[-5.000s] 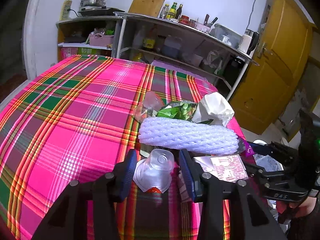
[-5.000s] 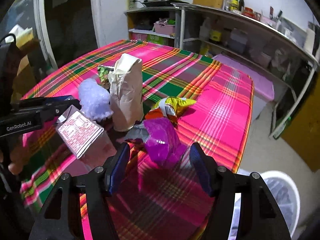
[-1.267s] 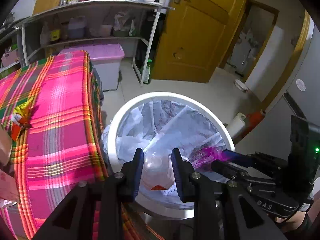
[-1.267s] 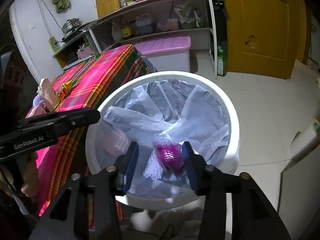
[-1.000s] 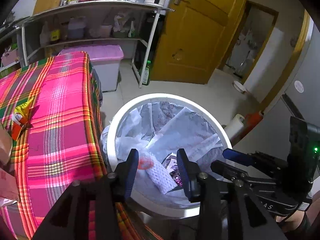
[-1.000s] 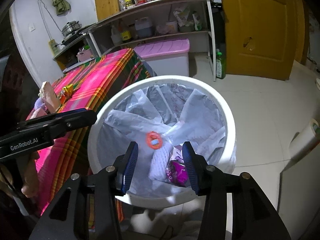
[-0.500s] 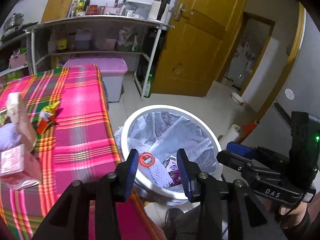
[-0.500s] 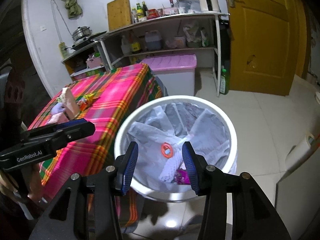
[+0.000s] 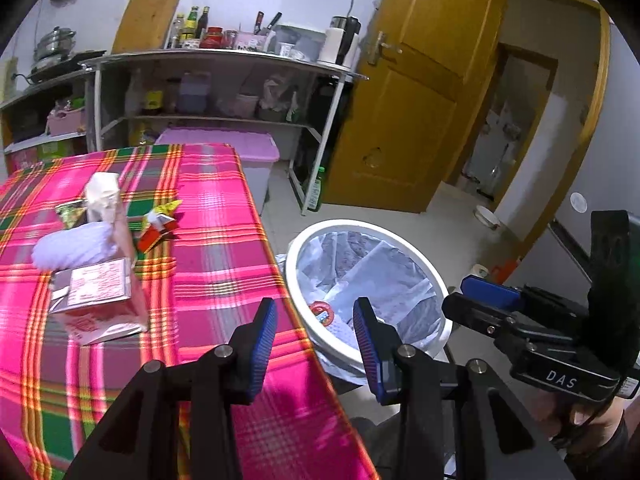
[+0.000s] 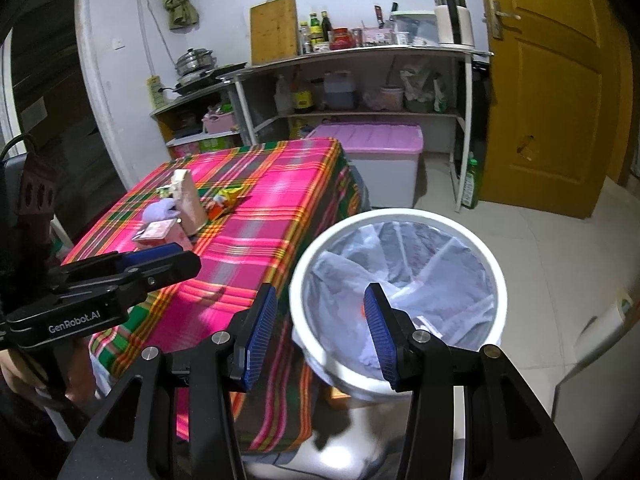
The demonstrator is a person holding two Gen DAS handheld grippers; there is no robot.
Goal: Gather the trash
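My left gripper (image 9: 316, 340) is open and empty, above the table's edge beside the white bin (image 9: 352, 223). A red-lidded clear cup (image 9: 322, 312) and other dropped trash lie in the bin's plastic liner. My right gripper (image 10: 320, 328) is also open and empty, hovering over the near rim of the bin (image 10: 400, 214). On the plaid tablecloth (image 9: 220, 260) are a pink carton (image 9: 96, 292), a white foam net (image 9: 72, 248), a paper bag (image 9: 104, 196) and a yellow-red snack wrapper (image 9: 158, 224).
A pink-lidded storage box (image 10: 372, 140) stands under the metal shelves (image 10: 360, 56) behind the table. A green bottle (image 10: 470, 184) stands by the yellow door (image 10: 552, 80). Tiled floor surrounds the bin. A person's hand holds each gripper's handle.
The clear cup and the purple wrapper were let go into the bin. Both grippers have since risen and drawn back from it, swinging left so the table comes into view.
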